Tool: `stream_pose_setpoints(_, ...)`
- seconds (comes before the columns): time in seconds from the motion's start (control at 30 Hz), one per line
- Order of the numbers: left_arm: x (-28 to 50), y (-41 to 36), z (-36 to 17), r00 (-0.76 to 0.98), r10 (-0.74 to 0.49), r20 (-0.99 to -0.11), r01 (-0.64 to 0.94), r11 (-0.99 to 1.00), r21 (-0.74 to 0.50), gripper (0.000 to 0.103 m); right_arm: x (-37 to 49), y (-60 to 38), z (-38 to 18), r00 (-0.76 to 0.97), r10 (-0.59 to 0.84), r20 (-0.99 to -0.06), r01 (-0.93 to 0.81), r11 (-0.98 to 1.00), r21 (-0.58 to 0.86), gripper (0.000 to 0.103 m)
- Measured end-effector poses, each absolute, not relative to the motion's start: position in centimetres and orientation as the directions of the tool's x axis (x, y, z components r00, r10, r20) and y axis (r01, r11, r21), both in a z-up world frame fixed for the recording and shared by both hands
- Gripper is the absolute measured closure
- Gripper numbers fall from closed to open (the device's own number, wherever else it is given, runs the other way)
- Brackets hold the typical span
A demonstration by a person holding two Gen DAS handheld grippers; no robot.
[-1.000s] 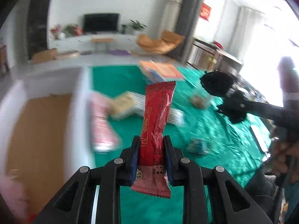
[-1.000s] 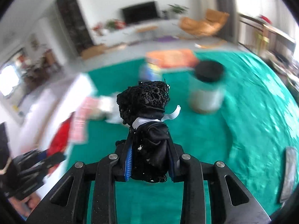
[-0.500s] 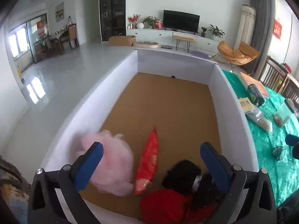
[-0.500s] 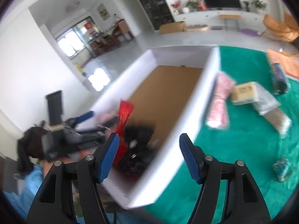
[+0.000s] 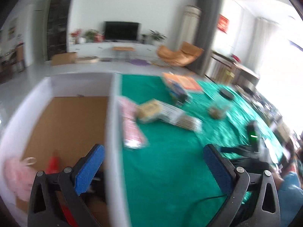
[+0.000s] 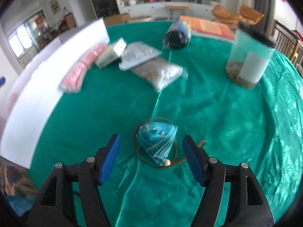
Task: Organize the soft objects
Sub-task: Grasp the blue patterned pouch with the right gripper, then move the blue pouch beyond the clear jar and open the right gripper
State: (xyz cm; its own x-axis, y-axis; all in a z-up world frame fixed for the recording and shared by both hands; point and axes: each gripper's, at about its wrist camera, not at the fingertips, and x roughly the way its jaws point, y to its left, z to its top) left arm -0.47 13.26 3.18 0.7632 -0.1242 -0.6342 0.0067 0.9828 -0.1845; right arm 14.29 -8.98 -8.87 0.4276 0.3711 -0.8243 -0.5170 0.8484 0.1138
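My left gripper [image 5: 151, 151] is open wide with nothing between its fingers, straddling the right wall of the white box [image 5: 111, 124]. In the box lie a red packet [image 5: 54, 162] and a pink fluffy thing [image 5: 17, 176]. My right gripper [image 6: 150, 160] is open and points down at a blue bundle in clear wrap [image 6: 156, 138] with a brown cord loop. The bundle lies on the green cloth just ahead of the fingertips, untouched. The right gripper's body shows blurred in the left wrist view [image 5: 251, 141].
On the green cloth [image 6: 94, 117] lie a pink packet [image 6: 81, 71], a small tan box [image 6: 111, 54], a silver packet [image 6: 140, 54], a clear bag of noodles [image 6: 161, 73], a dark can [image 6: 178, 36], a lidded jar [image 6: 248, 62] and an orange book [image 6: 206, 27].
The left gripper let go of the red packet and the right of the black mesh thing; both now lie in the box. Both grippers swung back to the table, the right one lowering over the blue bundle.
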Motion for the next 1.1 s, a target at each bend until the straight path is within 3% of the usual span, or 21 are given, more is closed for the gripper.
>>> stream_pose_setpoints(0.07, 0.4, 10.9, 2.2, 0.736, -0.154, -0.659, 0.046, 0.983, -0.178, 0.0, 13.6, -8.7, -10.0, 0.427, 0.373, -0.824, -0.515, 0.849, 0.117, 0.039)
stream_pose_setpoints(0.1, 0.8, 9.9, 1.6, 0.722, -0.166, -0.672, 0.061, 0.982, -0.176, 0.0, 13.5, -9.0, -10.0, 0.478, 0.356, -0.803, -0.493, 0.865, 0.09, 0.06)
stream_pose_setpoints(0.43, 7.0, 5.6, -5.7, 0.623, -0.153, -0.767, 0.046, 0.986, -0.16, 0.0, 18.9, -24.0, -7.6, 0.613, 0.179, -0.769, -0.105, 0.984, 0.145, 0.059)
stream_pose_setpoints(0.67, 10.6, 4.6, -8.7, 0.614, -0.087, -0.784, 0.037, 0.996, -0.081, 0.0, 27.1, -28.1, -5.9, 0.666, 0.084, -0.741, -0.033, 0.996, 0.084, 0.058)
stream_pose_setpoints(0.77, 11.3, 4.6, -10.1, 0.59, -0.072, -0.804, 0.025, 0.997, -0.071, 0.0, 28.8, -29.2, -6.8, 0.669, 0.079, -0.739, -0.014, 0.995, 0.094, 0.054)
stream_pose_setpoints(0.83, 11.3, 4.4, -10.4, 0.594, -0.062, -0.802, 0.031, 0.998, -0.055, 0.0, 29.7, -29.9, -7.9, 0.653, 0.075, -0.754, 0.023, 0.993, 0.118, 0.039)
stream_pose_setpoints(1.1, 11.5, 3.9, -10.6, 0.581, -0.028, -0.813, 0.034, 0.999, -0.01, 0.0, 21.8, -31.8, -5.9, 0.718, 0.14, -0.682, 0.09, 0.953, 0.29, 0.032)
